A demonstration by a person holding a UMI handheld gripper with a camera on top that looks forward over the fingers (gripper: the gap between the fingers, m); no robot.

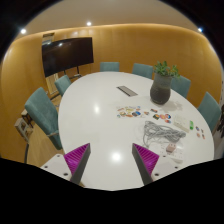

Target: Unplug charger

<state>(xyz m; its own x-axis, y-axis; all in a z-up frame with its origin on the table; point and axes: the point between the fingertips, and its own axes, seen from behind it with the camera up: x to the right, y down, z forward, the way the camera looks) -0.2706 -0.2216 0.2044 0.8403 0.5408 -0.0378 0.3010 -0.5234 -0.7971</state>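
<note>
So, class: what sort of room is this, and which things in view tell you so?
Most likely a meeting room: a long white oval table ringed by teal chairs, with a wall-mounted screen at the far end. The hand-held gripper hangs open above the table's near edge.

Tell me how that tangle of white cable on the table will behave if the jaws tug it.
The white cable lies in loose loops on the table, so it is probably floppy and light, sagging from any single grip. Being tangled, it may drag along as one clump rather than pay out. The gripper is open, well short of it.
</note>
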